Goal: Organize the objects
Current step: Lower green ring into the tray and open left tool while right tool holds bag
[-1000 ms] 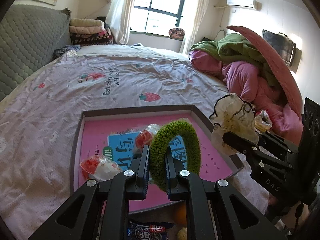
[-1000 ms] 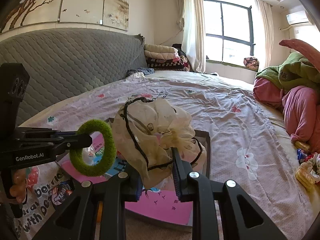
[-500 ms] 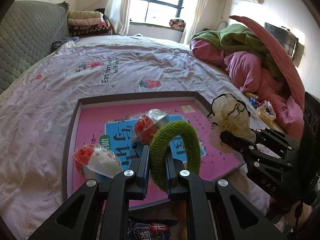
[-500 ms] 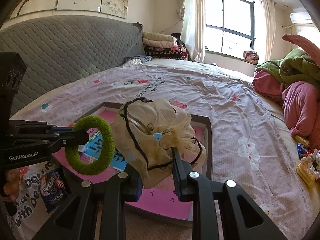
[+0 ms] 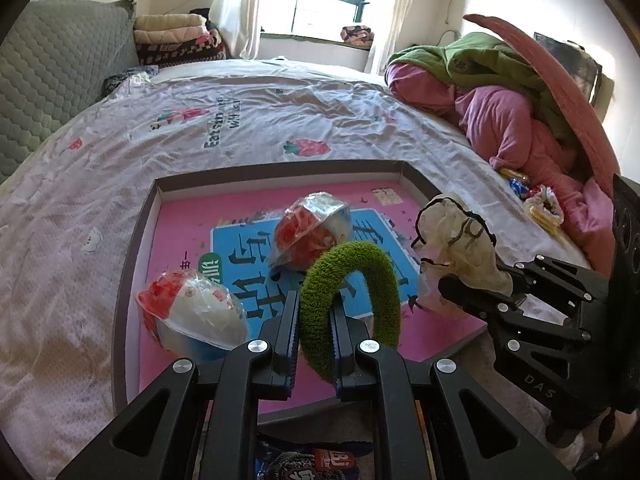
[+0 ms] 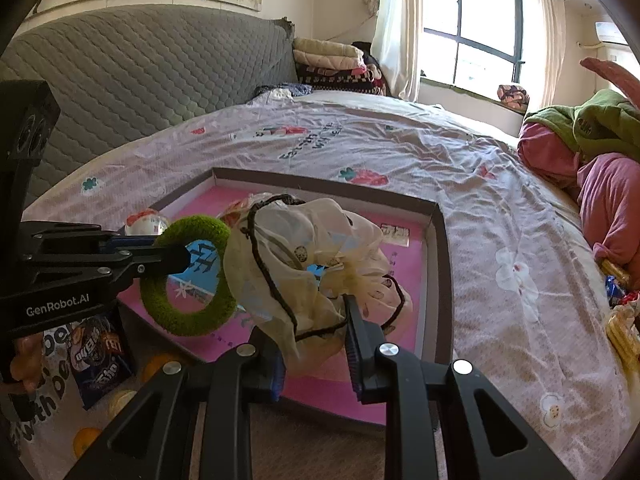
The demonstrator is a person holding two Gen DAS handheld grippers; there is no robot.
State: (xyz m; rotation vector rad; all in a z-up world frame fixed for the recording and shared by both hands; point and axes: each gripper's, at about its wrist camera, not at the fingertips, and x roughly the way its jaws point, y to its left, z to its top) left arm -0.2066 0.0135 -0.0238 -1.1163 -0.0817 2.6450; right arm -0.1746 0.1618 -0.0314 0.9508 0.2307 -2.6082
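My left gripper is shut on a fuzzy green ring and holds it above the near edge of a pink box lid lying on the bed. The ring also shows in the right wrist view. My right gripper is shut on a cream frilly scrunchie with black trim, held above the lid's right side; it shows in the left wrist view too. Two plastic-wrapped red and white balls lie in the lid.
The lid sits on a pale floral bedsheet. A dark snack packet and orange sweets lie at the near edge. Pink and green bedding is piled at right, with snack wrappers beside it. A grey headboard stands at left.
Both grippers have moved forward and lower over the pink lid, still holding the ring and the scrunchie. The wrapped balls now sit closer in view.
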